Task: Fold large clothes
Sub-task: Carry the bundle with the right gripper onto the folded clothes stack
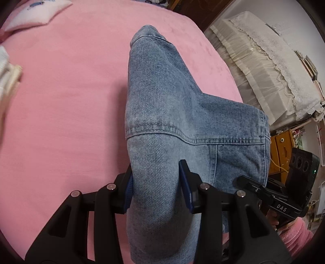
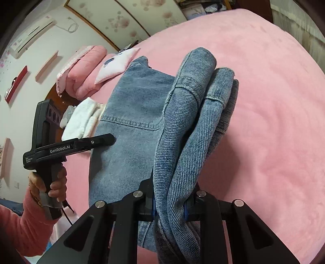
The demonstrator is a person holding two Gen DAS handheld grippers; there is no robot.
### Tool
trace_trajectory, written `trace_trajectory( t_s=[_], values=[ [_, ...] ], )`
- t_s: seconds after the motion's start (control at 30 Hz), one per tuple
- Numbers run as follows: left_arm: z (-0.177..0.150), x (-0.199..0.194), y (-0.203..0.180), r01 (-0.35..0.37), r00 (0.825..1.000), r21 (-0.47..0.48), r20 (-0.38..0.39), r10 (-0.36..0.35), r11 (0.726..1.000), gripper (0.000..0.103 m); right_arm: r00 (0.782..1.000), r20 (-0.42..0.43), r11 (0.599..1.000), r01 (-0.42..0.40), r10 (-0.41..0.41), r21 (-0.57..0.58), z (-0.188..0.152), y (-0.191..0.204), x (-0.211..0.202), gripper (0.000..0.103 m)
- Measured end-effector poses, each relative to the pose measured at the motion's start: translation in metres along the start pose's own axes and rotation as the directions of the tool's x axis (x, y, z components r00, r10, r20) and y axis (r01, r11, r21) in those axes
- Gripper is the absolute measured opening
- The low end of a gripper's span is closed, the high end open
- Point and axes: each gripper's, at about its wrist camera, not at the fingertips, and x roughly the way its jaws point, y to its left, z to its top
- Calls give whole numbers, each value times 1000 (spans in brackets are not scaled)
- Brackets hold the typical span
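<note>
A bedroom with a wide pink bedspread (image 1: 67, 105) filling most of both views. At the far left of the bed lie a white pillow (image 1: 38, 12) and a stack of folded pink blankets (image 2: 85, 75), with a small pile of white cloth (image 2: 81, 121) nearer. To the right of the bed stands furniture under a cream lace cover (image 1: 270, 67). A wall-mounted air conditioner (image 2: 32, 34) shows on the far wall.

A pair of blue denim jeans (image 1: 172, 126) is held up above the bedspread, between the two grippers. The left gripper (image 1: 156, 188) has its blue-padded fingers (image 1: 185, 182) clamped on a fold of the denim near the stitched yoke seam. The right gripper (image 2: 170, 205) is closed on a thick bunch of several denim layers, which rise beyond its fingers. In the right wrist view, a hand (image 2: 54, 182) in a pink sleeve grips the left gripper's handle at the near left.
</note>
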Motion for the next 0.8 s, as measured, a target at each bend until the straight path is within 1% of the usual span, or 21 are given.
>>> trace_trajectory(
  t_s=[0.1,0.2,0.27,0.3,0.37,0.4,0.47,0.5,0.53,0.57,0.6,0.67,0.7,0.73,0.77,0.8],
  values=[
    [14,-56,39,-44,999,5,19,44,999,37,1000,7,1000,-22,22,-7,-1,34,9,18],
    [29,-104,76,-96,994,10,49,95,995,37,997,15,997,-76,76,-31,4,86,33,18],
    [45,-143,108,-140,988,8,68,140,990,37,994,16,992,-109,110,-57,9,116,49,18],
    [51,-155,120,-152,986,7,74,152,988,37,991,19,988,-132,134,-77,13,136,61,18],
    [68,-197,161,-197,976,4,97,196,980,37,983,25,979,-179,182,-98,24,171,81,18],
    [74,-212,175,-210,972,0,106,209,978,37,980,28,975,-193,197,-107,28,182,88,18],
    [93,-253,214,-261,955,-18,142,261,965,37,966,41,958,-246,254,-147,44,221,113,18],
    [99,-266,226,-279,948,-22,152,279,960,37,959,43,950,-269,279,-159,52,237,125,18],
    [110,-285,245,-310,935,-29,170,311,950,37,954,45,944,-285,296,-167,57,248,132,18],
    [121,-303,264,-330,925,-39,187,332,943,37,945,46,932,-311,325,-186,69,268,149,18],
    [128,-318,282,-345,917,-45,198,347,938,37,938,49,922,-327,344,-209,78,285,160,18],
    [149,-349,320,-389,890,-60,231,392,919,37,922,57,900,-359,384,-248,94,315,184,18],
    [154,-355,332,-402,883,-63,239,405,914,37,914,59,892,-375,401,-252,98,324,195,18],
    [164,-365,353,-416,873,-65,250,419,907,37,902,61,881,-402,428,-248,108,336,214,18],
    [171,-369,370,-423,869,-65,254,425,904,37,894,61,875,-418,444,-244,114,346,231,18],
    [178,-368,391,-426,864,-75,262,430,902,38,893,59,874,-421,446,-243,117,349,241,18]
  ],
)
